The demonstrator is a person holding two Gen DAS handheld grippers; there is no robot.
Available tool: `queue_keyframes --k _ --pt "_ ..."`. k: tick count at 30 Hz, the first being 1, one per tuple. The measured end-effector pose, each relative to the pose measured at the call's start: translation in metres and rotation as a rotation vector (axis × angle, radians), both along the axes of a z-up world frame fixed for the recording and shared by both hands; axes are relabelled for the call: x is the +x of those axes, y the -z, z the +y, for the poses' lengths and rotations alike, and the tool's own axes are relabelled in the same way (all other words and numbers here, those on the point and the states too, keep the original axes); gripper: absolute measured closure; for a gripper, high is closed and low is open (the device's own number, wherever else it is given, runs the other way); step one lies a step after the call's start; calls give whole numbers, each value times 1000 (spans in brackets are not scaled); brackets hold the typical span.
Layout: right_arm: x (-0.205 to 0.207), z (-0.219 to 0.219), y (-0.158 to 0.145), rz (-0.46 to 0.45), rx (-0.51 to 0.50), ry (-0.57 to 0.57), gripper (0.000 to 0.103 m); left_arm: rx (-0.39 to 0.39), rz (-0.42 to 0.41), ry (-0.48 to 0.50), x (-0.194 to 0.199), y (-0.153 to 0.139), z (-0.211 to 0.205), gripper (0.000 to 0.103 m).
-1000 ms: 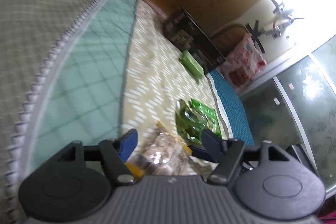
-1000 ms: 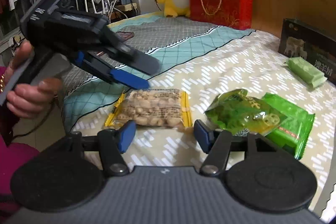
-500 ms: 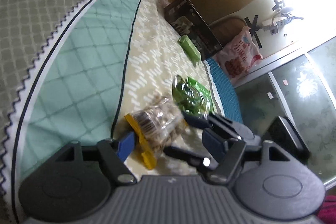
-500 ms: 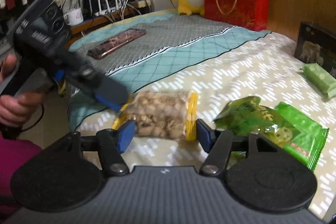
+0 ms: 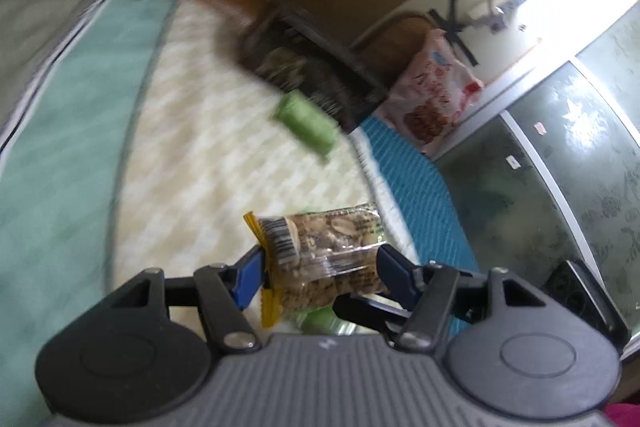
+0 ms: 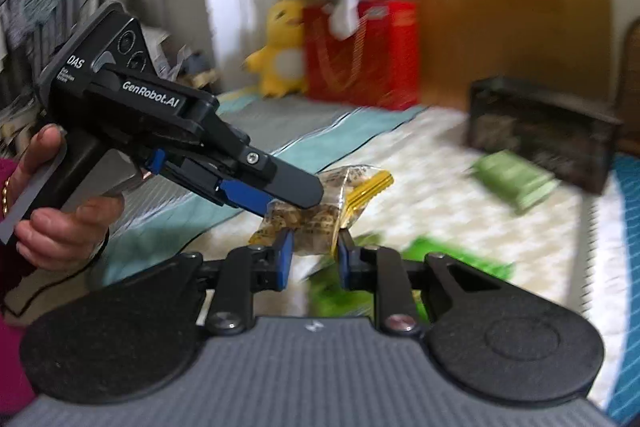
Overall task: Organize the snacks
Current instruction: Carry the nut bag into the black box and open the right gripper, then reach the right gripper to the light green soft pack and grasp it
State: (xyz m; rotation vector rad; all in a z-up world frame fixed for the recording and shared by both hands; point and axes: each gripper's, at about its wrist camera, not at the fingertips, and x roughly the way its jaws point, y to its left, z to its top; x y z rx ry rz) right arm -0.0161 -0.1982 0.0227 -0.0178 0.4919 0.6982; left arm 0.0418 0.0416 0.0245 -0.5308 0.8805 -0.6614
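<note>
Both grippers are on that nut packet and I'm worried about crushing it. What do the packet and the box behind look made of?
Nut packet: thin clear plastic film, glossy, with nuts visible through it and yellow crimped ends. It wrinkles where the pads pinch it. Dark box: probably printed cardboard, judging by its straight edges, but blur leaves that open.

The peanut packet [image 5: 324, 259] that was lying flat on the bed a second ago is now up off the cover, pinched from both sides. The right gripper [image 6: 311, 259] has shut on it, and the left gripper [image 5: 316, 277] is closing on it too.
</note>
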Motion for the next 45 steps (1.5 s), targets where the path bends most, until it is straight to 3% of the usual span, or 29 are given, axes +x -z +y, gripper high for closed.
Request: queue_keyframes --k 8,15,18,19,21,25,30,36,37,39,41,45 --pt "81 -40 -24 -85 44 164 77 46 -124 79 95 -52 -63 42" --pt "178 -56 -27 -89 70 255 76 86 -167 42 195 -70 -106 37" --pt "207 -49 -15 -74 57 275 67 161 -202 -29 227 -66 -116 28" --pt "213 -45 -10 -73 32 281 52 186 -202 -56 234 -64 -117 26" --pt "213 -39 -5 -111 -25 291 46 222 -192 -81 244 -58 -117 26" --pt "186 -54 -8 -134 20 318 46 182 -202 -106 225 -57 -98 26" --pt "155 -76 0 -20 68 287 45 131 -216 -77 182 -53 -78 26" --pt "147 -52 33 129 -56 240 36 190 -72 -29 170 -4 -90 26" --pt "148 -48 36 147 -68 235 37 187 -35 -15 171 5 -93 30" --pt "145 -42 39 168 -72 225 40 183 -8 0 169 16 -101 36" --pt "142 -38 38 155 -109 242 70 205 -9 16 163 15 -110 59" --pt "119 -53 30 156 -64 293 71 182 -16 42 143 8 -119 59"
